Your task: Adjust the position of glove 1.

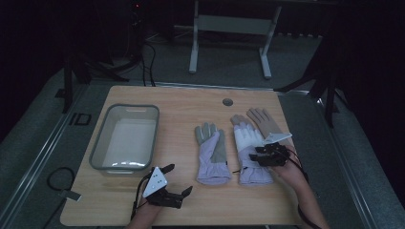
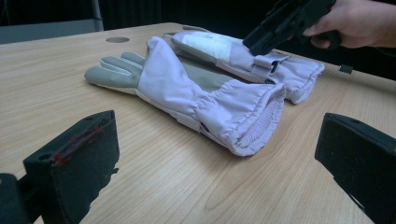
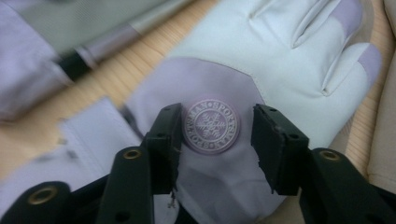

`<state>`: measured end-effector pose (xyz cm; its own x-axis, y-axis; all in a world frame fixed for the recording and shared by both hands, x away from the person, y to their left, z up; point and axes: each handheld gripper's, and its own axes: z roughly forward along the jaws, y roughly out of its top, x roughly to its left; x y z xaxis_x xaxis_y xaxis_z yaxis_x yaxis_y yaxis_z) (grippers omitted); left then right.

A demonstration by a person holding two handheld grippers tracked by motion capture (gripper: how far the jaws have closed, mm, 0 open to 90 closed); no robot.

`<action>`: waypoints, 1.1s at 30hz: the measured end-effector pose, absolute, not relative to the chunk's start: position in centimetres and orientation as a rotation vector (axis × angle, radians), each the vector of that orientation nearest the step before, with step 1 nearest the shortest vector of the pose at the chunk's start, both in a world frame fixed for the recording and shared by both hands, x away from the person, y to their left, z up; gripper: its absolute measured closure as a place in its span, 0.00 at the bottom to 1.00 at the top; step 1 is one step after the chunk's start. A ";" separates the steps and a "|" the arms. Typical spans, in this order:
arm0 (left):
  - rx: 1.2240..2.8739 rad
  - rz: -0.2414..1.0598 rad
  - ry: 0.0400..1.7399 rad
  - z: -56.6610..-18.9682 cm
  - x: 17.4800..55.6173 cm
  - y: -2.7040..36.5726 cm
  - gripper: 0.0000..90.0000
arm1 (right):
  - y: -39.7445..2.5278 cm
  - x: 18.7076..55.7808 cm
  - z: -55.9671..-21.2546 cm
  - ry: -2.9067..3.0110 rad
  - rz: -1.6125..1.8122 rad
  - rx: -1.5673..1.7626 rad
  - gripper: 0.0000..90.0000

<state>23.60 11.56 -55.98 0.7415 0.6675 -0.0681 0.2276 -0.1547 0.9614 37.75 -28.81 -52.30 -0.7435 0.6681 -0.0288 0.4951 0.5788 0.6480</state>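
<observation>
Right gripper [image 3: 215, 135] is held with jaws parted, straddling the round snowflake badge [image 3: 211, 126] of the lilac-and-white glove [image 1: 250, 157]. Left gripper [image 1: 179, 179], likewise released, is kept well apart, facing the second glove [image 2: 196, 93].

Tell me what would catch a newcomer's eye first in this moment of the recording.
Two lilac gloves lie side by side at the middle of the wooden table: the left glove and the right glove. The right gripper hangs over the right glove, its jaws open on either side of a round snowflake badge. A grey plastic tub sits at the table's left, and the left gripper waits open near the front edge.
</observation>
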 end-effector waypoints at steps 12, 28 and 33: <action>1.725 0.456 0.710 -56.0 23.6 11.6 0.00 | -28.3 36.8 -53.4 2.452 0.965 1.024 0.81; 1.722 0.458 0.713 -56.0 23.6 11.6 0.00 | -29.5 35.5 -49.1 2.385 1.111 1.113 0.89; 1.719 0.457 0.716 -56.0 23.6 11.6 0.00 | -29.2 35.3 -46.5 2.367 1.139 1.075 0.90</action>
